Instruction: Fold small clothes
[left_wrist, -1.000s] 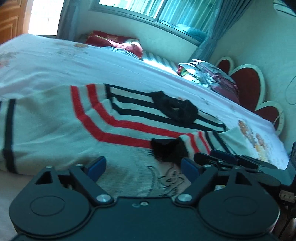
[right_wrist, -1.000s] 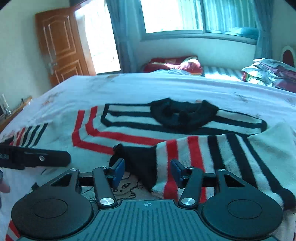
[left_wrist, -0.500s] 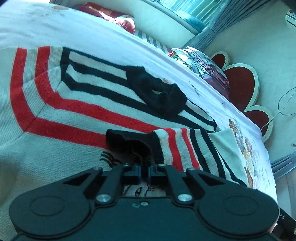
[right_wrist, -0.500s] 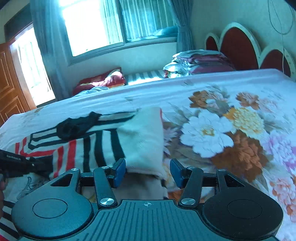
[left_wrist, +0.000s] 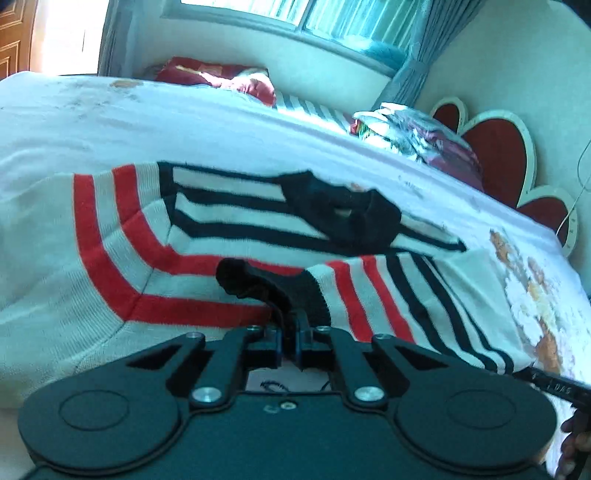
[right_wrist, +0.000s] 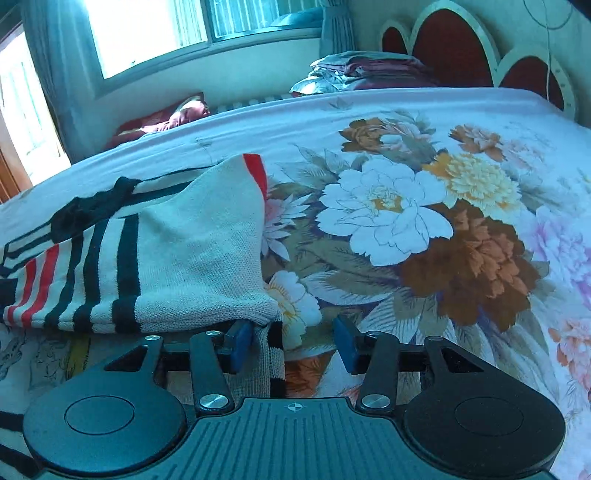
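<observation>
- Sweater (left_wrist: 122, 258) lies spread on the floral bed (right_wrist: 461, 177).
- Left gripper (left_wrist: 290, 338) is clamped on the black cuff (left_wrist: 273, 288).
- Right gripper (right_wrist: 293, 341), jaws apart and closing around the sweater's edge, should bite deeper first.

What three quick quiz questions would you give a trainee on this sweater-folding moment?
1. True or false: the left gripper has its jaws shut on the black cuff of the sweater's folded-over sleeve.
2. Multiple choice: between the right gripper's jaws lies (A) a pillow, (B) the sweater's folded edge, not yet clamped, (C) nothing at all.
3. Fill in: the sweater lies on a bedspread printed with large ____.

Key: 1 true. 2 B; the jaws have just been closing, with knit fabric beside the left blue pad and a gap to the other. 3 flowers.
</observation>
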